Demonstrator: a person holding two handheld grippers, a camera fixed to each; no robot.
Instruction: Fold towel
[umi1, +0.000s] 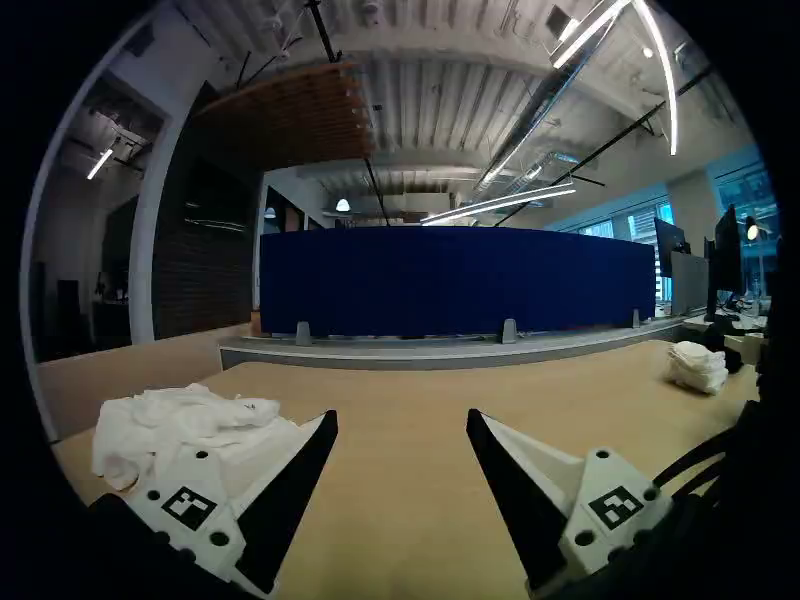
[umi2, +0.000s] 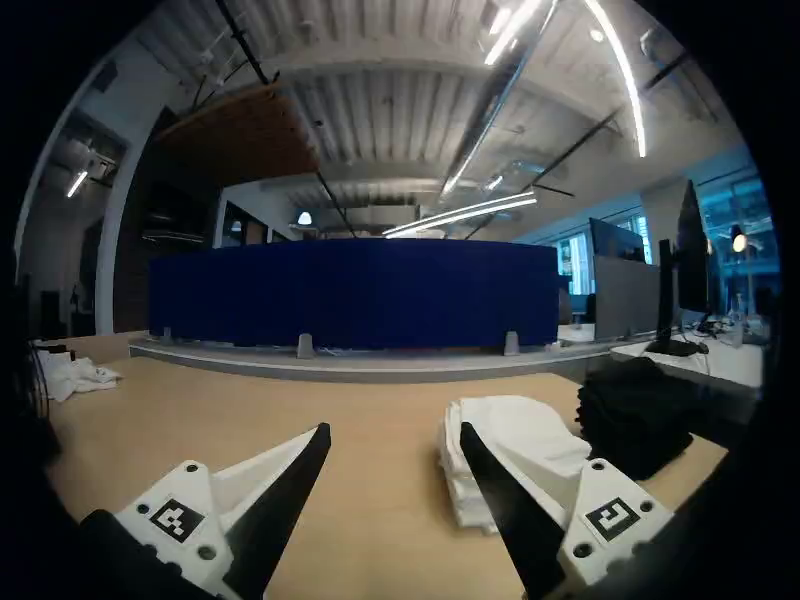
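Observation:
A crumpled white towel (umi1: 180, 420) lies on the wooden table (umi1: 420, 420) at the near left in the left gripper view, just behind the left finger. My left gripper (umi1: 402, 425) is open, with bare table between its fingers. In the right gripper view a stack of folded white towels (umi2: 515, 445) sits at the near right, partly behind the right finger. My right gripper (umi2: 393, 438) is open and holds nothing. The same crumpled towel (umi2: 75, 377) shows far left in that view, and the folded stack (umi1: 698, 366) shows far right in the left gripper view.
A blue divider panel (umi1: 450, 280) runs along the table's far edge. A pile of folded black cloth (umi2: 635, 410) sits right of the white stack. Monitors (umi1: 725, 255) stand on desks at the right.

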